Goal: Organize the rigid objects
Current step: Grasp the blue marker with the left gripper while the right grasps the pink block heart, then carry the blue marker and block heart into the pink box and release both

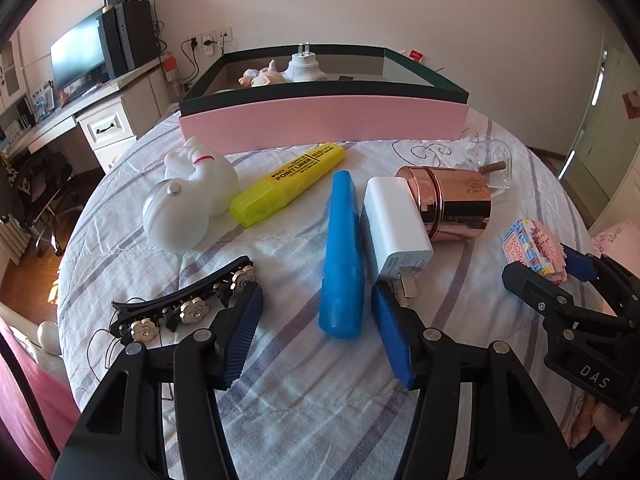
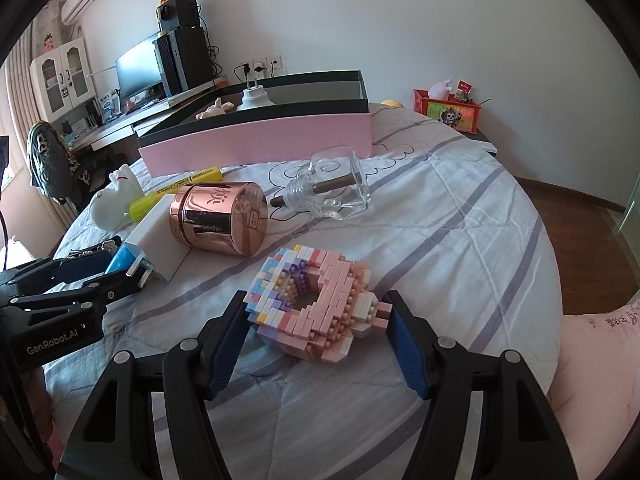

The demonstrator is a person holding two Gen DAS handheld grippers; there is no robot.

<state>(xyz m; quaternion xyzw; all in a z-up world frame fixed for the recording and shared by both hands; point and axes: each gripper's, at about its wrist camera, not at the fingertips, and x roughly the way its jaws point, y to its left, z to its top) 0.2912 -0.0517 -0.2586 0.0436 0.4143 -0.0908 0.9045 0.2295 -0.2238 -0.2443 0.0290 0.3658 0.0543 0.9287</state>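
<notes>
Brick model (image 2: 316,304) sits clamped in my right gripper (image 2: 318,334), left gripper (image 1: 316,322) apart around blue case (image 1: 343,256); loose bricks may shed.

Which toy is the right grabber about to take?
Start at the long pink box on the striped bedspread. Nearer than the shiny rose-gold tin lies a pastel toy built of tiny bricks, between the right gripper pads; nothing else is blocky.

Two wrist fisheyes, close over bed (image 1: 280,420), angled down, facing pink box (image 2: 256,140), side by side.
</notes>
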